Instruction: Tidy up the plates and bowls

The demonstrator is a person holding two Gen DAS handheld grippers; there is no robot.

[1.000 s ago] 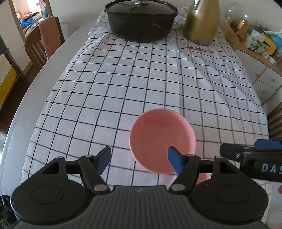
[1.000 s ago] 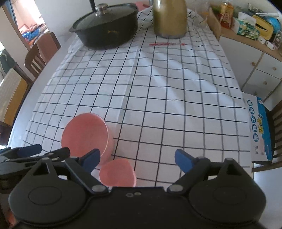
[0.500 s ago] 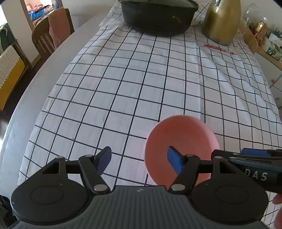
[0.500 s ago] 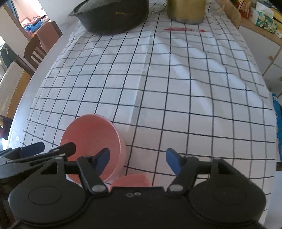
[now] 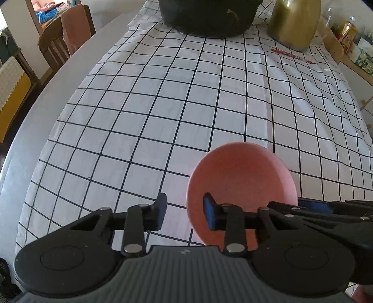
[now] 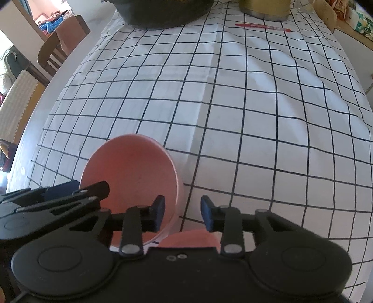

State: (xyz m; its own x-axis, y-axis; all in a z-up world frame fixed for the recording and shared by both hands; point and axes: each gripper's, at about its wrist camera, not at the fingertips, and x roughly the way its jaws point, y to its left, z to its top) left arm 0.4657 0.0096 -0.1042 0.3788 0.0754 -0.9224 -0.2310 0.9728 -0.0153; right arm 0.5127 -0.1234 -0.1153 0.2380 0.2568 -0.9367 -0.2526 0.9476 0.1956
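- Left wrist view: left gripper (image 5: 184,211) has just been closing, straddling the pink bowl's (image 5: 242,177) rim, pads not visibly pressing.
- Right gripper (image 6: 183,211) likewise; uneven closing may tip the bowl.

1. My left gripper (image 5: 184,213) points steeply down at the checked cloth (image 5: 186,105) over the grey surface (image 5: 35,130).
2. Its blue-padded fingers (image 5: 209,215) have just been closing; the near left rim of the pink bowl (image 5: 242,186) stands between them, one pad inside, one outside, and I cannot tell if they press it.
3. The right gripper (image 5: 326,209) reaches in at the bowl's right rim.
4. At the far end I see a black pot (image 5: 207,18), a gold jug (image 5: 293,23) and a red pen (image 5: 291,54).
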